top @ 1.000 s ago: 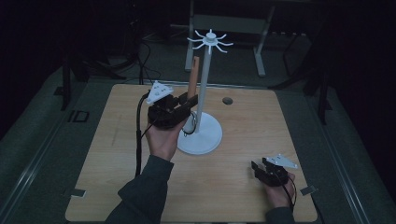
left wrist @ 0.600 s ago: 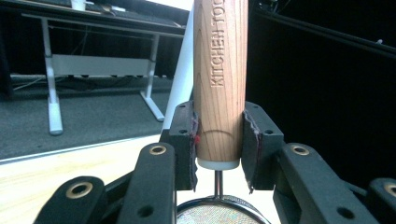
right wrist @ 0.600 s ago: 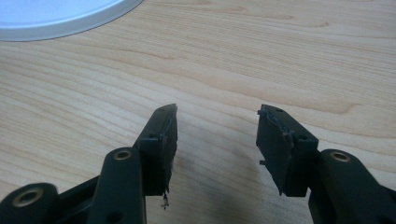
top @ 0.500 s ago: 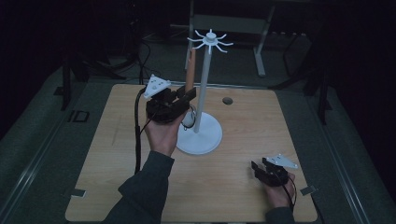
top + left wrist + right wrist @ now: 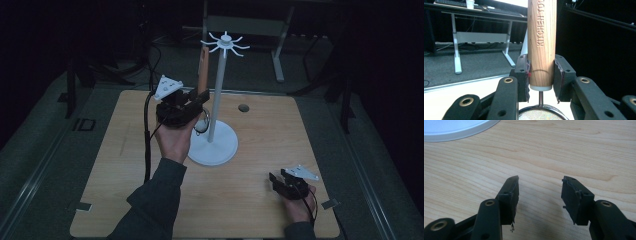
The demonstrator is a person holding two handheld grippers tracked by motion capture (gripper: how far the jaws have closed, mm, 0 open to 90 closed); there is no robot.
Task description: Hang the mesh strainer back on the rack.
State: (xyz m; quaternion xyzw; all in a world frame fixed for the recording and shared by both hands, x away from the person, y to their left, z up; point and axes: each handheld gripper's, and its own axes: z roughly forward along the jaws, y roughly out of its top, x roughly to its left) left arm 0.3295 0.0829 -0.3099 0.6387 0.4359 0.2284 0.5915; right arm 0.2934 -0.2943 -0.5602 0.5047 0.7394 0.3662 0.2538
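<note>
The left gripper (image 5: 541,78) pinches the wooden-handled mesh strainer (image 5: 541,37) upright, apparently to hang it on the white spoked stand (image 5: 220,95), while the right gripper (image 5: 540,195) rests spread on the table.

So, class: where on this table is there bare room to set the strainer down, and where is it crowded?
Free: the table left of the white stand, and the strip between the stand's base and the right hand-held gripper. Crowded: around the pole, where the left hand-held gripper grips the strainer.
</note>
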